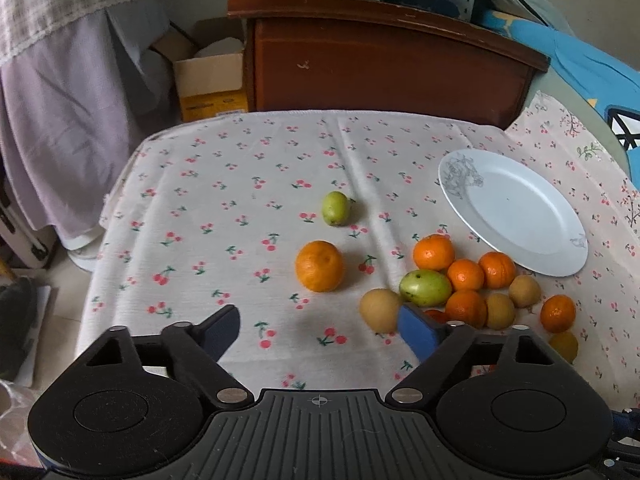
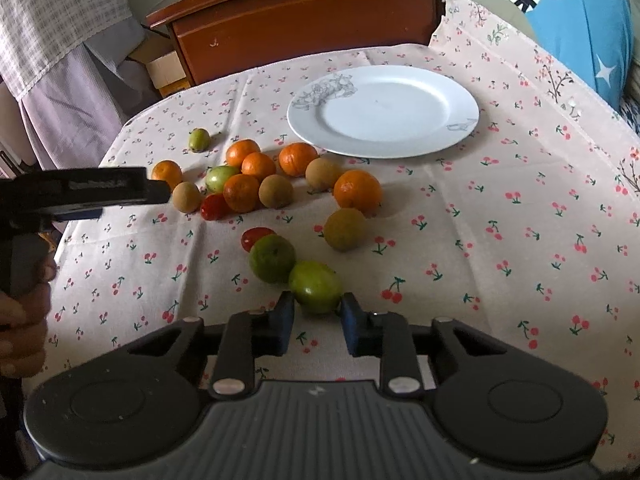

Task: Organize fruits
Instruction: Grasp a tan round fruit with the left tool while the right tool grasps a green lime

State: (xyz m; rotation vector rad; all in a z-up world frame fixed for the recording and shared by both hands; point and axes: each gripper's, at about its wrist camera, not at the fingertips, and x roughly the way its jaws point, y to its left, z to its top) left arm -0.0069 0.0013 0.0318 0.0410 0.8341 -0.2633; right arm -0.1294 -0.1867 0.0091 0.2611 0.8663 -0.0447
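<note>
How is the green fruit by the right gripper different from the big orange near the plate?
The green fruit is green and smooth; the big orange is orange and dimpled. The green fruit sits between the right gripper's pads, touching another green fruit; the orange lies ungripped nearer the plate. Both are roundish and rest on the tablecloth.
</note>
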